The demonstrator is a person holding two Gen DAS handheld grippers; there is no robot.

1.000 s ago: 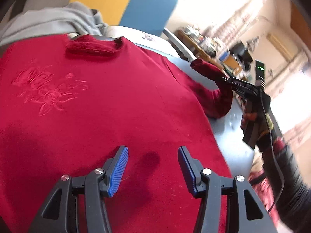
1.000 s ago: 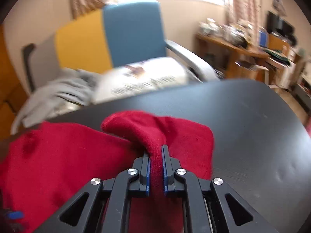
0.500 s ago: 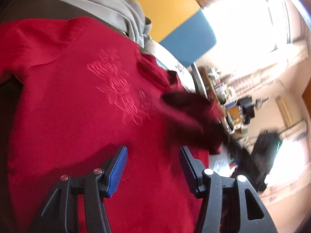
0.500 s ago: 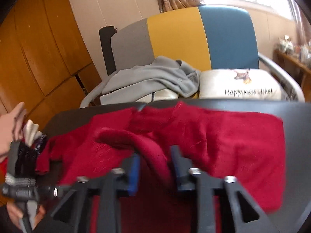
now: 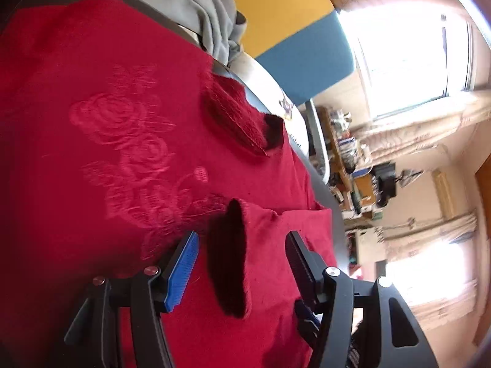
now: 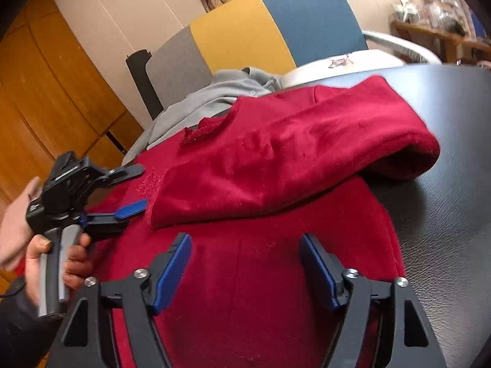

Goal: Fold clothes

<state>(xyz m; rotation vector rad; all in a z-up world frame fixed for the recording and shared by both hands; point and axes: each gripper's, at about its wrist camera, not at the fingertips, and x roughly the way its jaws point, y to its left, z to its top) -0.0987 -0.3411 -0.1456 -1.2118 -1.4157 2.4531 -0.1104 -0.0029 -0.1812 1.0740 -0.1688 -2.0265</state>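
In the left wrist view, the red sweater is seen spread flat on the dark surface, its embroidered rose motif facing up and its ribbed neckline lying beyond the motif, toward the chair. The left tool is held spread above the sweater, with nothing pinched. Between its blue pads the dark opening of the sleeve cuff is framed, though no contact with the pads is shown. The tool appears to be lined up there so that the cuff can be taken or smoothed next. A grey garment is draped on the chair seat past the neckline.

In the right wrist view, the right sleeve is seen laid diagonally across the sweater's body, with a rounded fold at the shoulder edge near the bare surface. The sleeve seems to have been placed inward so that the garment is narrowed for folding. The right tool is poised over the sweater's lower body, nearer the camera than the sleeve; its jaws are opening and no cloth is between them. The left tool is visible beside the sleeve's cuff end, gripped by a hand, its fingers parted. Behind the sweater, the chair with grey, yellow and blue panels is seen.
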